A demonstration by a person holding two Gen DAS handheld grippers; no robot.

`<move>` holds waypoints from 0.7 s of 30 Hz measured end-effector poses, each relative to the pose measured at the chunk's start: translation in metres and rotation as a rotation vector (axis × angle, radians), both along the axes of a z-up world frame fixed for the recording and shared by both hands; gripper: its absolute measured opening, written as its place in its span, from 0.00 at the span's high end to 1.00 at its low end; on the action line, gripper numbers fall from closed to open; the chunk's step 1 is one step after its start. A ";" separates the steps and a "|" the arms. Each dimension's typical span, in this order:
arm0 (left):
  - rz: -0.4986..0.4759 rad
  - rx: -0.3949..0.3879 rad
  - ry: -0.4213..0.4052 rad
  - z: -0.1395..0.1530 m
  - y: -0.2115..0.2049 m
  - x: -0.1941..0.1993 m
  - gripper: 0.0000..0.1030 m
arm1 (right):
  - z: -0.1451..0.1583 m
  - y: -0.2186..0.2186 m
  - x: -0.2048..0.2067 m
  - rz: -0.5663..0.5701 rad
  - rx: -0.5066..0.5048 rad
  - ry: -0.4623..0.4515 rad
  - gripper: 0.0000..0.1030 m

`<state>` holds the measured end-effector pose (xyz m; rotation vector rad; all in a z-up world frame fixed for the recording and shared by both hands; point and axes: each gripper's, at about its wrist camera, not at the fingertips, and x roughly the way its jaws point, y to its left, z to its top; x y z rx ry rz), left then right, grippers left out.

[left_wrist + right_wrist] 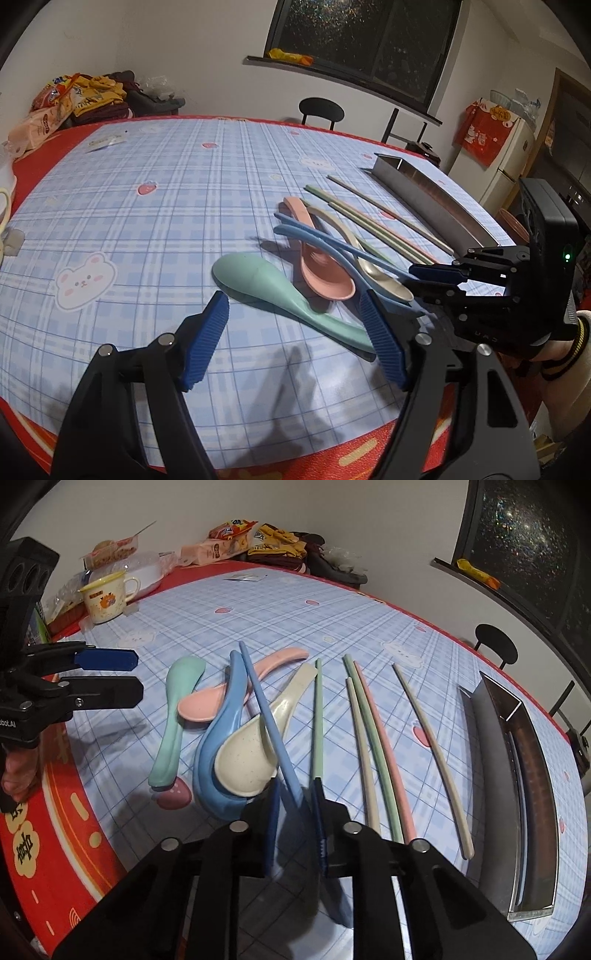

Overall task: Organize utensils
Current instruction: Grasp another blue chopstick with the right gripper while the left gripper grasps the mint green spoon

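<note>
Both grippers hang low over the checked tablecloth: the right gripper is pinched on the near end of a blue chopstick, which slants across the cream spoon and blue spoon. The left gripper stands wide apart around the green spoon, its pads not pressing it. Other chopsticks lie to the right, with a metal tray at far right.

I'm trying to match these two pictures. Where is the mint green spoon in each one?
Left wrist view: green spoon lies centre, its handle reaching the right-hand blue finger.
Right wrist view: it lies left of centre, leftmost of the spoons.
Shared landmark: the pink spoon beside it.
</note>
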<state>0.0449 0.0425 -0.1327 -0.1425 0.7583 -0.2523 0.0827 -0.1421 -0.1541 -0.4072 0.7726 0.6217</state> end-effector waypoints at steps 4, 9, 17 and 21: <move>-0.004 0.005 0.016 -0.002 -0.002 0.003 0.31 | 0.000 -0.001 -0.002 0.005 0.013 -0.002 0.89; -0.014 0.022 0.045 -0.007 -0.005 0.006 0.37 | 0.001 -0.002 -0.001 0.012 0.037 0.014 0.92; 0.018 -0.005 0.145 -0.017 0.004 0.025 0.45 | 0.001 -0.004 -0.002 0.022 0.052 0.023 0.93; 0.034 0.017 0.164 -0.018 0.004 0.034 0.47 | 0.001 -0.006 -0.002 0.023 0.062 0.030 0.93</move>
